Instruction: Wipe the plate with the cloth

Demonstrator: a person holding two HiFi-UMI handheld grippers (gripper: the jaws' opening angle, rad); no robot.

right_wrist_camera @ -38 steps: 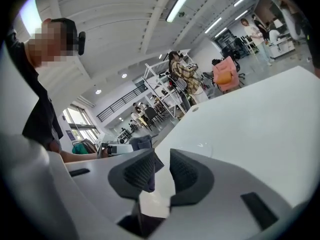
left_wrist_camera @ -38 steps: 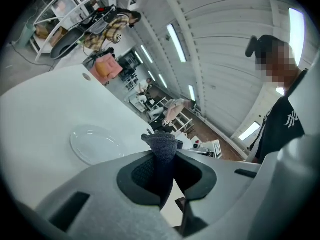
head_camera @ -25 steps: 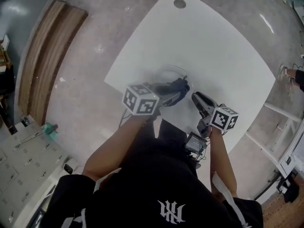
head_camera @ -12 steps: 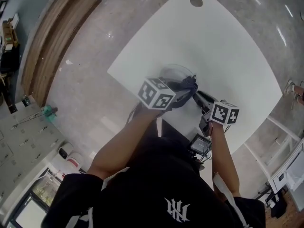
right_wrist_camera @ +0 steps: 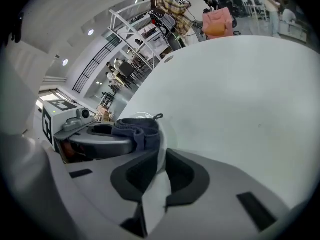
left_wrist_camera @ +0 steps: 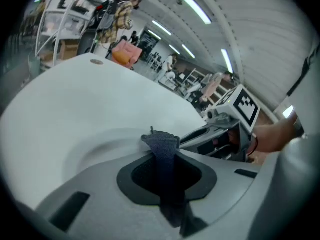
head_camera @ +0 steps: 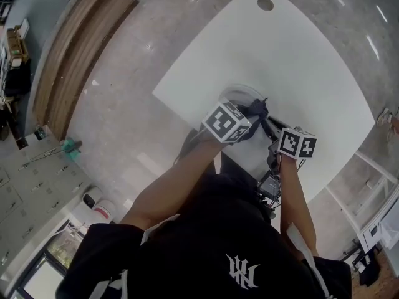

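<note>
A clear round plate (head_camera: pixel 237 96) lies near the front edge of the white table (head_camera: pixel 312 61). My left gripper (head_camera: pixel 254 113) is shut on a dark blue cloth (head_camera: pixel 257 109), which rests on the plate's near right part. In the left gripper view the cloth (left_wrist_camera: pixel 163 149) stands pinched between the jaws of the left gripper (left_wrist_camera: pixel 162 158), above the plate (left_wrist_camera: pixel 95 146). My right gripper (head_camera: pixel 267 123) comes in from the right. Its view shows the right gripper (right_wrist_camera: pixel 157 173) shut on the plate's rim (right_wrist_camera: pixel 158 159), with the folded cloth (right_wrist_camera: pixel 137 128) just beyond.
A round cable hole (head_camera: pixel 265 4) sits at the table's far corner. A wooden bench (head_camera: pixel 78 61) lies on the floor at left. The table edge runs just below the plate, next to the person's body. Far off there are shelves and people (right_wrist_camera: pixel 172 6).
The left gripper has carried the cloth right and onto the plate, closing up to the right gripper. The right gripper has moved in to the plate's rim. The head camera has shifted too.
</note>
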